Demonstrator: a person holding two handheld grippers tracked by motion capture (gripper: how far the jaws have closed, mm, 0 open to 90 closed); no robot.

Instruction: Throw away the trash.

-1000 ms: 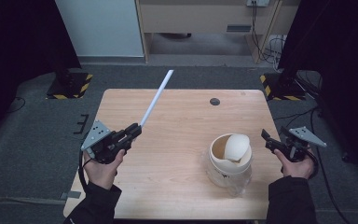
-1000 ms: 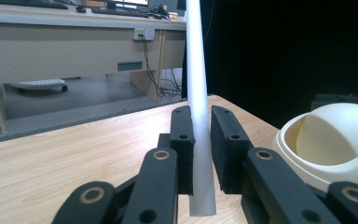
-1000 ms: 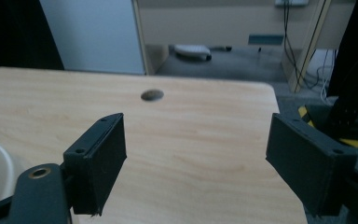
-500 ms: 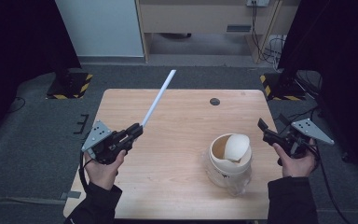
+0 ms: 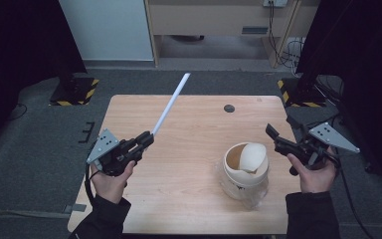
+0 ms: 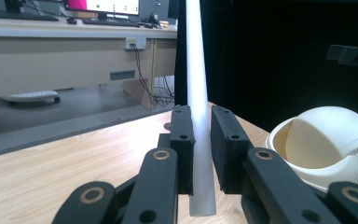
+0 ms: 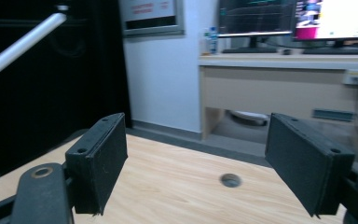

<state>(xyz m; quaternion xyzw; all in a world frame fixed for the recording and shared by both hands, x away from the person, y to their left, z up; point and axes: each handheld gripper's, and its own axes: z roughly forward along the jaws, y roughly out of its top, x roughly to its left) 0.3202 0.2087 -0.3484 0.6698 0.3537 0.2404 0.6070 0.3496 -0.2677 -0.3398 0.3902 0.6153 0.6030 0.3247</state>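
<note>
Left gripper (image 5: 148,140) is clamped on the near end of a long white tube (image 5: 171,103); in the left gripper view the two black pads press on either side of it (image 6: 200,154), with a short stub showing below the jaws. The tube rises clear of the wooden table (image 5: 189,199) and slants forward and away, its far end past the table's back edge. Judgement: it looks light and rigid, plastic or similar, with a smooth, rounded surface that may slip or rotate in the pads; held at one end, its long overhang gives leverage, so a hold nearer mid-length would steady it. Right gripper (image 5: 278,140) is empty, jaws spread wide apart (image 7: 186,168), hovering at the table's right edge, just beside the cream swing-lid bin (image 5: 245,167). The bin sits on the table near the right front, its domed flap tilted partly open. Small dark cable hole (image 5: 229,108) in the table's far side.
</note>
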